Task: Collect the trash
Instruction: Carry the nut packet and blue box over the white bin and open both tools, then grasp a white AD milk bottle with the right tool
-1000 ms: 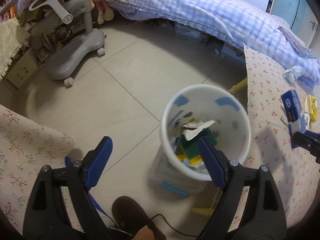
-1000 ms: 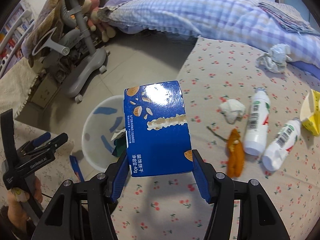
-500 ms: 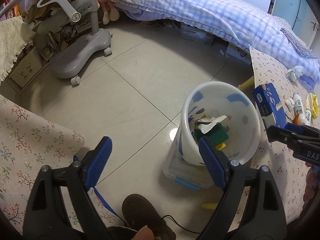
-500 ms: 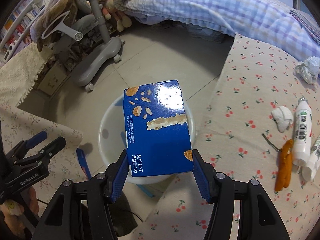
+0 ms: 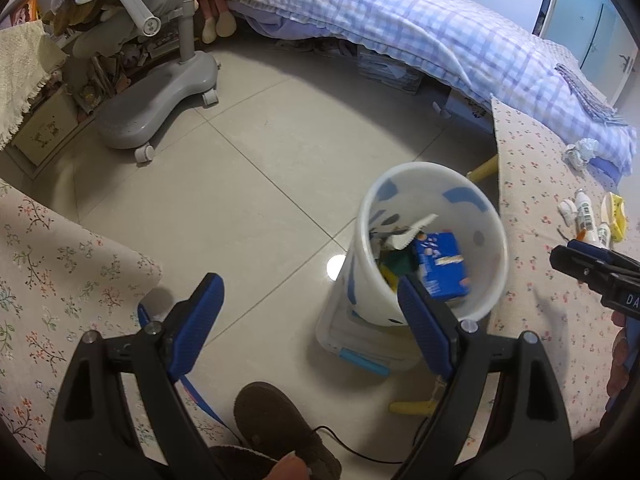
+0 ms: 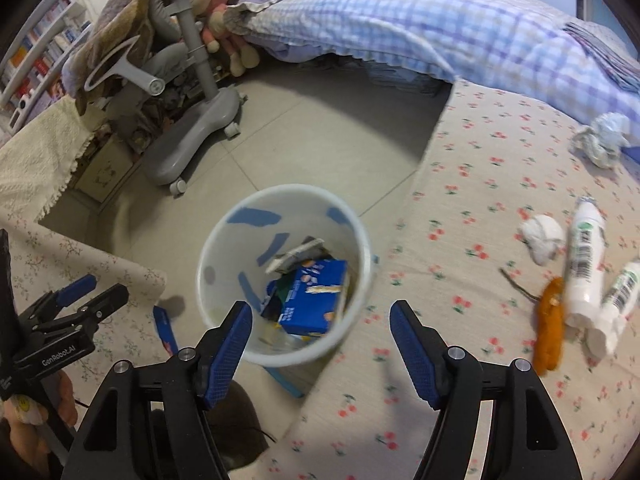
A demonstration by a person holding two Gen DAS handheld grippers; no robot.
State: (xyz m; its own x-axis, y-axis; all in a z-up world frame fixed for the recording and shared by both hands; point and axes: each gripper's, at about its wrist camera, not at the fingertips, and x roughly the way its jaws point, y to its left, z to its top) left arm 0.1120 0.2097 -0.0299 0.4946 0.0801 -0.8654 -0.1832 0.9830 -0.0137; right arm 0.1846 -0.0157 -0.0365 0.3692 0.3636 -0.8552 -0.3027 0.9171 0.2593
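Note:
A white trash bin (image 5: 486, 216) (image 6: 224, 236) stands on the floor beside the cherry-print table. A blue biscuit box (image 5: 440, 266) (image 6: 314, 298) lies inside it on other trash. My right gripper (image 6: 320, 328) is open and empty above the bin's near rim. My left gripper (image 5: 310, 308) is open and empty over the floor left of the bin. On the table lie two white bottles (image 6: 584, 268), an orange peel (image 6: 550, 328), a white paper wad (image 6: 542, 236), a crumpled wrapper (image 6: 602, 140) and a yellow carton (image 5: 616, 210).
A grey chair base (image 5: 160, 96) stands at the far left. A bed with a checked quilt (image 5: 400, 20) runs along the back. A floral cloth surface (image 5: 48, 272) lies at the left. A brown slipper (image 5: 276, 420) is on the floor near me.
My right gripper opened and the blue biscuit box dropped into the bin. The left gripper stayed open and shifted slightly.

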